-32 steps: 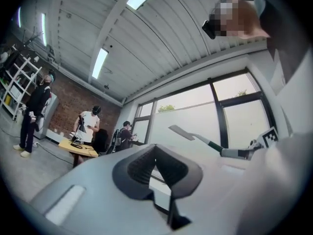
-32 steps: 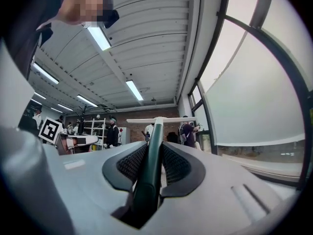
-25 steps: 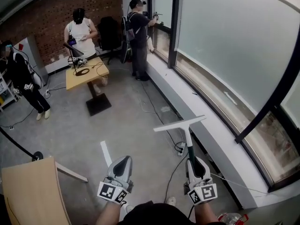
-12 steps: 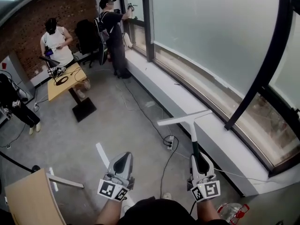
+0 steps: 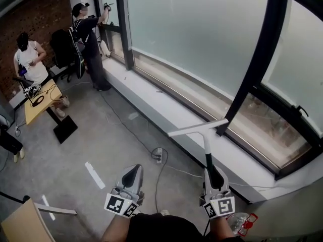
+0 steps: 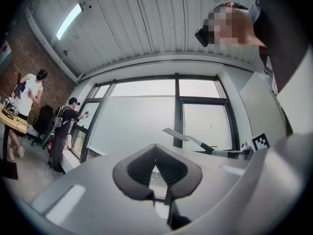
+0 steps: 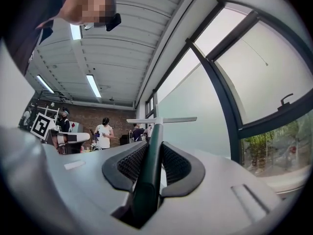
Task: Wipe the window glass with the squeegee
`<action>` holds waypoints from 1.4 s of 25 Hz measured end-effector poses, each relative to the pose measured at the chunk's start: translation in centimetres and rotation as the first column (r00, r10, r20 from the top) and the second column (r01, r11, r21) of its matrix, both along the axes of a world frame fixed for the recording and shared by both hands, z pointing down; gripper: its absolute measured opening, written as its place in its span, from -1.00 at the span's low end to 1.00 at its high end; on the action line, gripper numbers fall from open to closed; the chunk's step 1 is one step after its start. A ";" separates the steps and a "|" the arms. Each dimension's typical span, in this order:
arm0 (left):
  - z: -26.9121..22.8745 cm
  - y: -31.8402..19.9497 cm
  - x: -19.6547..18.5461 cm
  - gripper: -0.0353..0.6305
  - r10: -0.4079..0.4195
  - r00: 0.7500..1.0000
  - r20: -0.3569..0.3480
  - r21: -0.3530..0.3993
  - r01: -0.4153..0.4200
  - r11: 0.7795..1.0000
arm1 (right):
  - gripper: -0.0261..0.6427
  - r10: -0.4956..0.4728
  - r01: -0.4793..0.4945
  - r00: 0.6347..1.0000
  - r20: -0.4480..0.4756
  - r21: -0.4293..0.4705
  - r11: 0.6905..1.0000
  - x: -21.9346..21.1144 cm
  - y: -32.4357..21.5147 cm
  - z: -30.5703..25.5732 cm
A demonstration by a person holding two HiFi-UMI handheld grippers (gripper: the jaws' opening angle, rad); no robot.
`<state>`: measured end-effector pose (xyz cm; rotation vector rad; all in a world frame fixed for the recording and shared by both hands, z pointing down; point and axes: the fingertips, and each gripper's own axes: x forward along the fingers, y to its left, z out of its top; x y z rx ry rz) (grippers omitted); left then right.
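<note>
– Where's the squeegee (image 5: 205,141)?
– In the right tongs (image 5: 216,181), which are clamped on its dark green handle. The handle points away from the person toward the window, with the pale blade crosswise at its far end.
– Is the blade on the window glass (image 5: 192,34)?
– No, it's in the air on the near side of the white sill (image 5: 151,105), apart from the pane. The right gripper view shows the handle (image 7: 152,151) squeezed between the two ribbed pads (image 7: 131,163).
– And the left tongs (image 5: 132,174)?
– Tips together with nothing between them, held over the grey floor (image 5: 91,145) to the left of the right tongs.
– Anything else around?
– A power strip (image 5: 158,155) lies on the floor near the sill. At far left one person (image 5: 90,34) reaches up to another pane, and a second person (image 5: 29,59) stands by a wooden table (image 5: 43,101)
</note>
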<state>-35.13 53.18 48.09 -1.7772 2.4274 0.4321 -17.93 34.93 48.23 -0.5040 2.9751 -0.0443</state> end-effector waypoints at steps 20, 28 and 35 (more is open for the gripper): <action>-0.2 -12.2 -9.9 -0.90 0.380 0.925 0.017 0.010 -0.380 0.925 | -0.64 0.378 -0.378 0.926 0.015 -0.005 0.926 -4.2 -4.0 -0.5; -0.7 -14.7 -13.5 -0.90 0.499 0.867 -0.008 0.008 -0.499 0.867 | -0.64 0.481 -0.481 0.876 0.003 -0.033 0.876 -6.6 -3.2 0.0; 0.4 -18.0 -12.0 -0.90 0.540 0.841 -0.005 -0.009 -0.540 0.841 | -0.64 0.526 -0.525 0.851 0.007 -0.039 0.850 -5.0 -5.8 0.2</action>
